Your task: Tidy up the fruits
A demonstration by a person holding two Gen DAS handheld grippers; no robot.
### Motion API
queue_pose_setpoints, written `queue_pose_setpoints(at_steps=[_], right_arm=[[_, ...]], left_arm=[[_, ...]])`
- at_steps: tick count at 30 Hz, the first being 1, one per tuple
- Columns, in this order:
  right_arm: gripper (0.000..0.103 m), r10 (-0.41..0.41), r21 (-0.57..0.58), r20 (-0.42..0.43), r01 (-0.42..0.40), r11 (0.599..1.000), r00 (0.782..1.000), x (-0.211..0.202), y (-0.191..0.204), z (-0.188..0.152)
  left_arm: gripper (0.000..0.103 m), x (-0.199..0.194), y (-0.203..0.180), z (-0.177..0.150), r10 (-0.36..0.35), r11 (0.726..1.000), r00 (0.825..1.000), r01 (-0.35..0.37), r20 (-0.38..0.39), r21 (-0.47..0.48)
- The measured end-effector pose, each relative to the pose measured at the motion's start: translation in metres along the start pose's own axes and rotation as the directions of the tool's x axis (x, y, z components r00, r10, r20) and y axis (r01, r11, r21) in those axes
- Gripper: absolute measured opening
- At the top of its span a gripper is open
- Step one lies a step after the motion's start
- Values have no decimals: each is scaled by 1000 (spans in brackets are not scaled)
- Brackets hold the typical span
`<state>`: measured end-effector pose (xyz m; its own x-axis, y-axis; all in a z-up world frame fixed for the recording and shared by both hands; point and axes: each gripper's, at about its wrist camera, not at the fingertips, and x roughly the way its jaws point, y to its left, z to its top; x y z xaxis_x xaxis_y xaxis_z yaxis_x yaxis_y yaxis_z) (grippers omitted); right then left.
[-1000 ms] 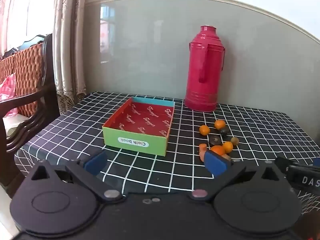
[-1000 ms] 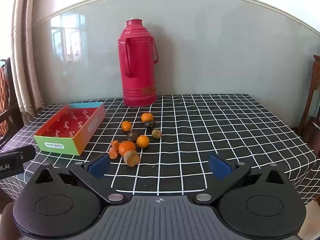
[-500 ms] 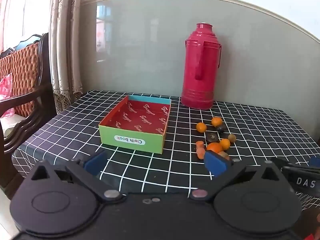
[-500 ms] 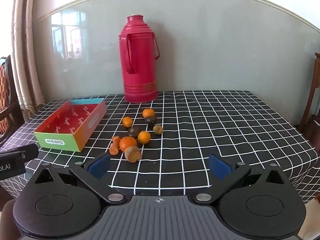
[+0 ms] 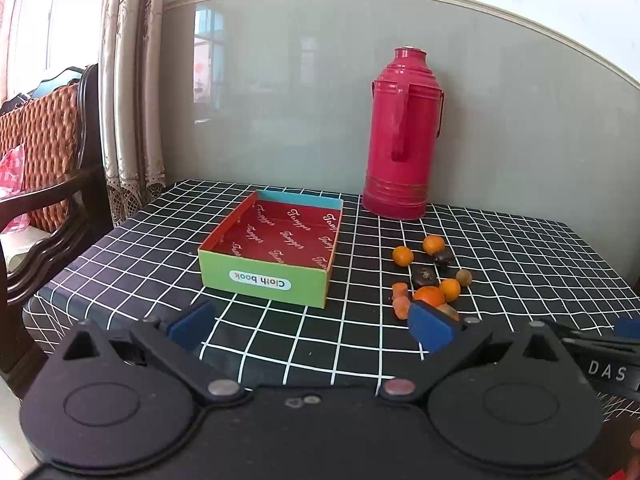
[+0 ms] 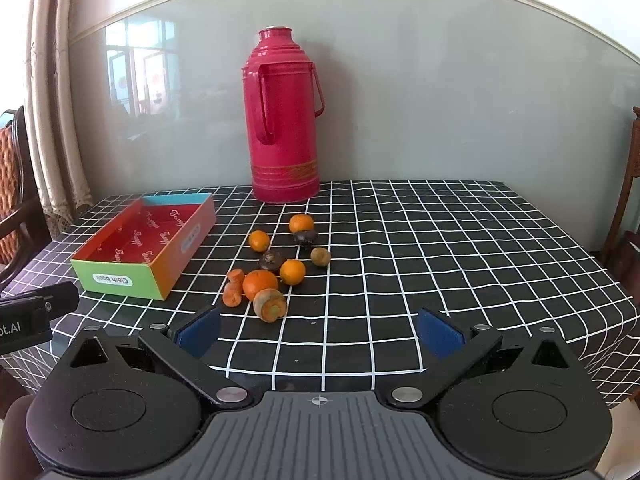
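Both grippers hover low at the near edge of the black, white-gridded cloth surface [image 6: 440,240], and both are released and empty: the left gripper [image 5: 310,326] has its blue pads spread wide facing the open cardboard box with a green front and red printed lining [image 5: 276,252], while the right gripper [image 6: 320,332] is just as wide apart, aimed slightly right of the fruit. That box sits empty at the left, presumably the place meant for the fruit. Just right of it lies the loose cluster of small orange citrus, dark shrivelled pieces and cut orange chunks [image 6: 276,264], none yet moved. Behind the cluster, near the wall, stands a tall magenta thermos flask [image 6: 282,120], well clear of the work. Judging by position, the nearest stubby piece with a greenish cut end [image 6: 271,305] seems the easiest first pick.
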<state>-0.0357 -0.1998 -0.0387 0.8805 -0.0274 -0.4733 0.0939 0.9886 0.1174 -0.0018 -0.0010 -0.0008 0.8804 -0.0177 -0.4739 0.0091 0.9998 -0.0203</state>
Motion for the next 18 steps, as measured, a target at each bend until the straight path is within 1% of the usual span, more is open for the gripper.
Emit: queue_pose_setpoints(at_steps=[18], right_arm=[[103,-11,9,-7,11,1000,1000,5,-4,-1]], left_arm=[[97,3,-5,-2,-18,1000,1000,18,8,24]])
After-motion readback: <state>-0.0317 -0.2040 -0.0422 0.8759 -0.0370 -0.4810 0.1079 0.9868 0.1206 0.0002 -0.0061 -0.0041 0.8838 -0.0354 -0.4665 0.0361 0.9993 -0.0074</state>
